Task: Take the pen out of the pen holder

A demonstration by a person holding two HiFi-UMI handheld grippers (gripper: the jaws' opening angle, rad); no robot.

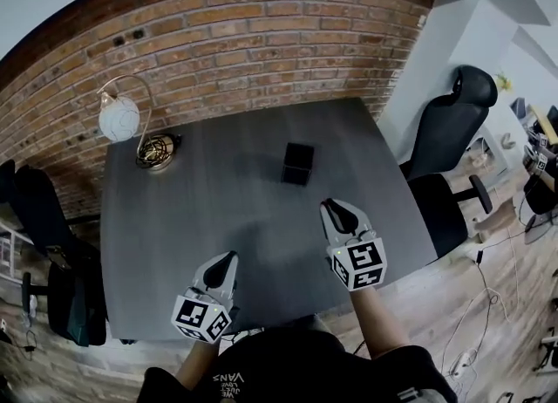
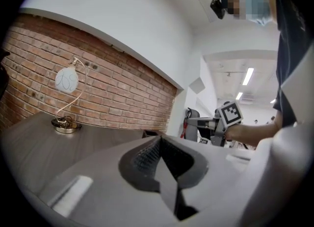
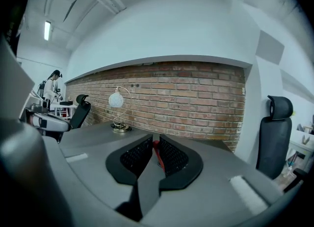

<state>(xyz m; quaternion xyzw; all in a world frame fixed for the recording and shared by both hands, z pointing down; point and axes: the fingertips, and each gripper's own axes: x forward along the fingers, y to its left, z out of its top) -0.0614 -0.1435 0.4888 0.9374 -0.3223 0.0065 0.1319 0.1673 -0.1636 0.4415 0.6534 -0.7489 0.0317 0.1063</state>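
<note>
1. Fingers [image 3: 172,158] of your right gripper [image 3: 154,141] are pressed together on the pen [image 3: 156,151], a thin red sliver pinched between their black ribbed pads.
2. Only the right gripper view shows that pen; from the head view you cannot make it out at the gripper's tip.
3. Your pen holder [image 1: 297,163], a small black square box, stands on the table [image 1: 174,218] well ahead of the right gripper, apart from it.
4. Your left gripper [image 2: 158,141] has its jaws closed with nothing between them, low over the near table edge.
5. Matte grey woodgrain covers the table; a lamp [image 1: 120,119] with a white globe, curved wire and brassy base sits by the brick wall [image 1: 227,44].
</note>
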